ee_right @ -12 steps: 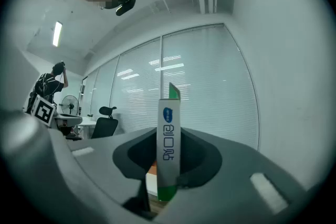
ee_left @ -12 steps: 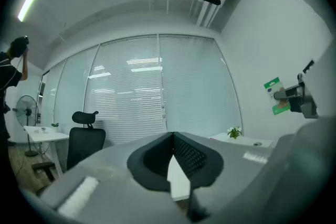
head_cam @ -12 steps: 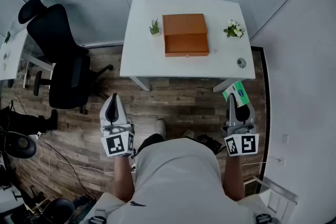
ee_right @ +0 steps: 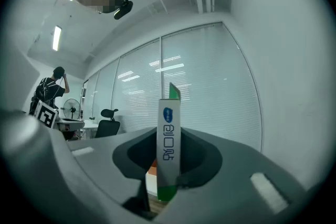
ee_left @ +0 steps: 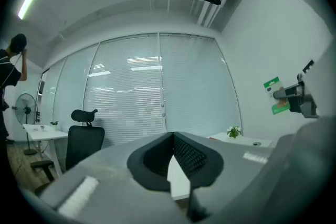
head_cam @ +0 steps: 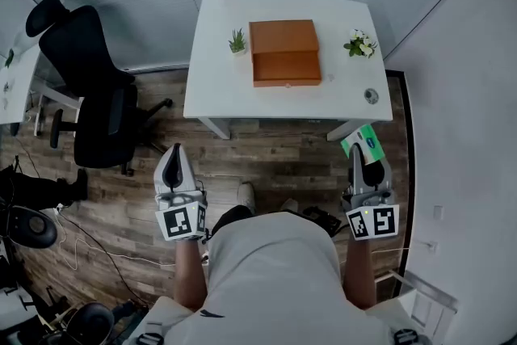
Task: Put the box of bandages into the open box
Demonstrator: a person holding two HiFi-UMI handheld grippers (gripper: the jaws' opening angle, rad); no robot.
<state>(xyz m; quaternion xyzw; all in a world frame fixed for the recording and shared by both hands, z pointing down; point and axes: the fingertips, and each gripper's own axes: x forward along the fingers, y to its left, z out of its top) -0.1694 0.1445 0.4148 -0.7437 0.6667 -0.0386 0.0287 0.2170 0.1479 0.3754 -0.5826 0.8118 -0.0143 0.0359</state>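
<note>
Held the box of bandages [head_cam: 363, 140] in the right gripper [head_cam: 362, 158], well apart from the open box [head_cam: 284, 52].

Squeezed the thin box standing up between the right fingers, with its green end poking out past the tips, low on the right over the wood floor [head_cam: 275, 153]. Had the left gripper [head_cam: 173, 164] low on the left, fingers pressed together at the tips and holding nothing. Saw the orange open box far ahead on the white bench [head_cam: 216, 89], between two little plants [head_cam: 237, 42], with a black chair [head_cam: 95, 89] off to the left.
</note>
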